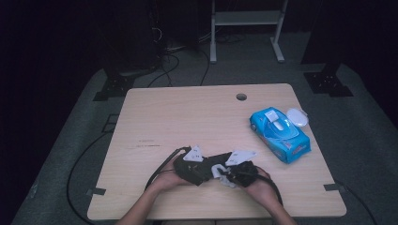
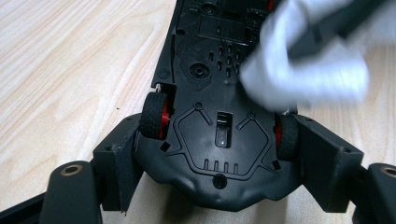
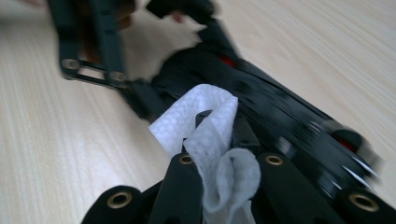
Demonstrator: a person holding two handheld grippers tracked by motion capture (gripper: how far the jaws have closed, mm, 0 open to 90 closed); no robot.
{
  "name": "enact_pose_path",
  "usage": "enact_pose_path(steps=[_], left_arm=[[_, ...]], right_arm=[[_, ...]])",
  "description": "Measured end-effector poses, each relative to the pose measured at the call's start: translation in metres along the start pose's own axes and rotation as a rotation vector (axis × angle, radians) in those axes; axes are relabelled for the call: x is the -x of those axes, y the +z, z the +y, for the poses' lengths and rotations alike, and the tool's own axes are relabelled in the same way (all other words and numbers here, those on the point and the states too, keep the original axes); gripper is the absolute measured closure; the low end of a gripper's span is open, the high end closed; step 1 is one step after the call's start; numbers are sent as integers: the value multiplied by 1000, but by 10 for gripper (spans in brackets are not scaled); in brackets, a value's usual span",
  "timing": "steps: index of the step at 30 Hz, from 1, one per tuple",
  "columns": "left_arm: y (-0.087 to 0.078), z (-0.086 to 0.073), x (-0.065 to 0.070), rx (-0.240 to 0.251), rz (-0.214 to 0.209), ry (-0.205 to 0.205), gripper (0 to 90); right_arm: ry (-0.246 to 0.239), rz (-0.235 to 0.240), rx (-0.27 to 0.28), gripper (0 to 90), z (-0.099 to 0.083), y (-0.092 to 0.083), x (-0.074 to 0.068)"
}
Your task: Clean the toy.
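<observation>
The left gripper (image 2: 210,186) has its fingers (image 2: 121,158) closed against both flanks of an upturned black toy car (image 2: 205,140), pads pressing just behind its red-hubbed wheels, underside facing up. The right gripper (image 3: 219,168) has its fingers (image 3: 180,186) pinched tight on a folded white wipe (image 3: 205,126), which lies against the car's underside. Both meet low over the near edge of the wooden surface (image 1: 187,117); a blue wipes pack (image 1: 279,135) lies well apart toward the right.
</observation>
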State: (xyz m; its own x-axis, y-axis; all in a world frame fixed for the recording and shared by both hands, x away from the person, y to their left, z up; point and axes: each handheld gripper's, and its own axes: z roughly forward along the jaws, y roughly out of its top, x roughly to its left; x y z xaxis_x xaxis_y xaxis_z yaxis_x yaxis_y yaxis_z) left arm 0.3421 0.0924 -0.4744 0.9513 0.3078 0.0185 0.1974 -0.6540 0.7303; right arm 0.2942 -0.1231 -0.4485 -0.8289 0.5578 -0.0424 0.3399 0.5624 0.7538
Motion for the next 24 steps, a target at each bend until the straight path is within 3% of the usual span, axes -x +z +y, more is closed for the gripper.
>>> enact_pose_path(steps=[2,9,15,18,24], left_arm=[[-1,-1,0,8,-5,-13,240],[-2,-2,-2,7,0,-16,240],[-4,-4,-1,7,6,-7,234],[-8,-5,1,20,29,10,210],[-9,-6,0,11,31,15,234]], right_arm=[[-43,-11,-13,841,3,3,-5],[68,-67,10,842,-11,-13,25],[68,-78,9,842,-11,-12,23],[86,-80,12,842,-11,-12,25],[106,-80,16,842,-11,-11,25]])
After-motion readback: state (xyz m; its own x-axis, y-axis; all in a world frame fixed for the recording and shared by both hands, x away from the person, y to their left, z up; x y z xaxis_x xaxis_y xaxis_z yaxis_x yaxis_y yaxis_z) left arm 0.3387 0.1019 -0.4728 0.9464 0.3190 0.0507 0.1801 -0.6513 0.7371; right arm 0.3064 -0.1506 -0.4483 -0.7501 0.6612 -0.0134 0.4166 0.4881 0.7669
